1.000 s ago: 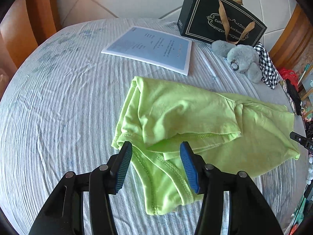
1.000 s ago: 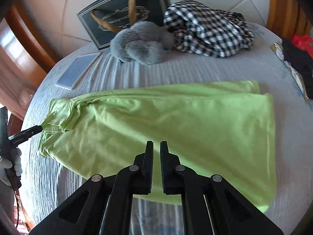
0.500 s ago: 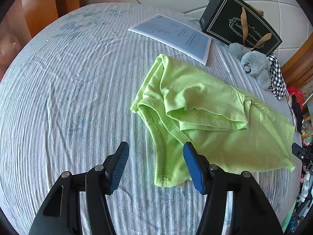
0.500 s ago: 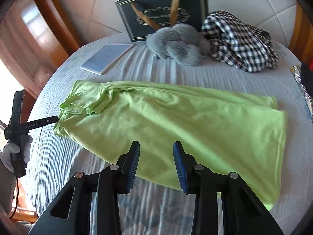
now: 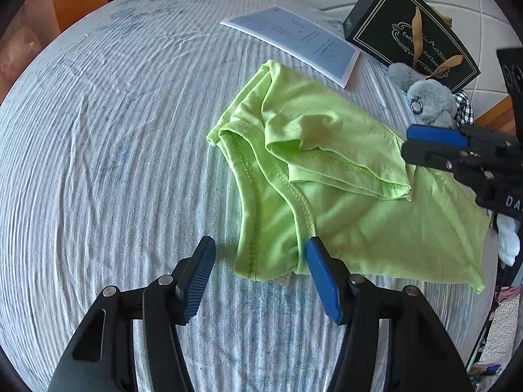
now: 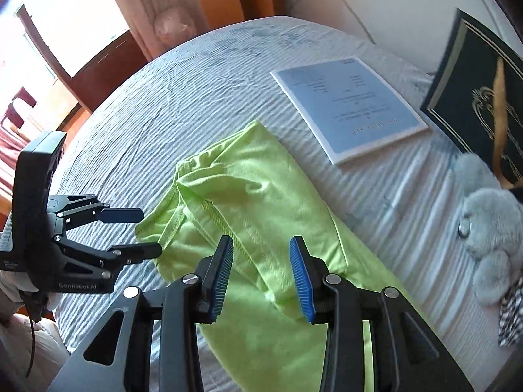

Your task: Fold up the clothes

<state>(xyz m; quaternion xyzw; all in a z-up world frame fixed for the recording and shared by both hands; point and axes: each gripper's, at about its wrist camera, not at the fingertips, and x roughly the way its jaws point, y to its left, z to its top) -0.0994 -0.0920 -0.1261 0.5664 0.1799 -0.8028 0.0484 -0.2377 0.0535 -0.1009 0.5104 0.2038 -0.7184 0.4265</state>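
A lime green T-shirt [image 5: 343,176] lies partly folded on the striped grey bedsheet, a sleeve folded over its body; it also shows in the right wrist view [image 6: 248,202]. My left gripper [image 5: 258,261] is open and empty, low over the shirt's near hem corner. My right gripper [image 6: 261,254] is open and empty, above the folded sleeve's stitched hem. In the left wrist view the right gripper [image 5: 425,142] reaches in from the right over the sleeve. In the right wrist view the left gripper [image 6: 140,232] sits open at the shirt's left edge.
A light blue booklet [image 5: 294,42] lies beyond the shirt. A black paper gift bag [image 5: 412,36] stands at the back right, with a grey plush toy [image 5: 431,101] and a black-and-white checked cloth [image 6: 510,310] beside it. Wooden bed frame and curtains lie to the left.
My right gripper opened and swung left from the shirt's body to the folded sleeve end. My left gripper pulled back toward the shirt's near corner, staying open.
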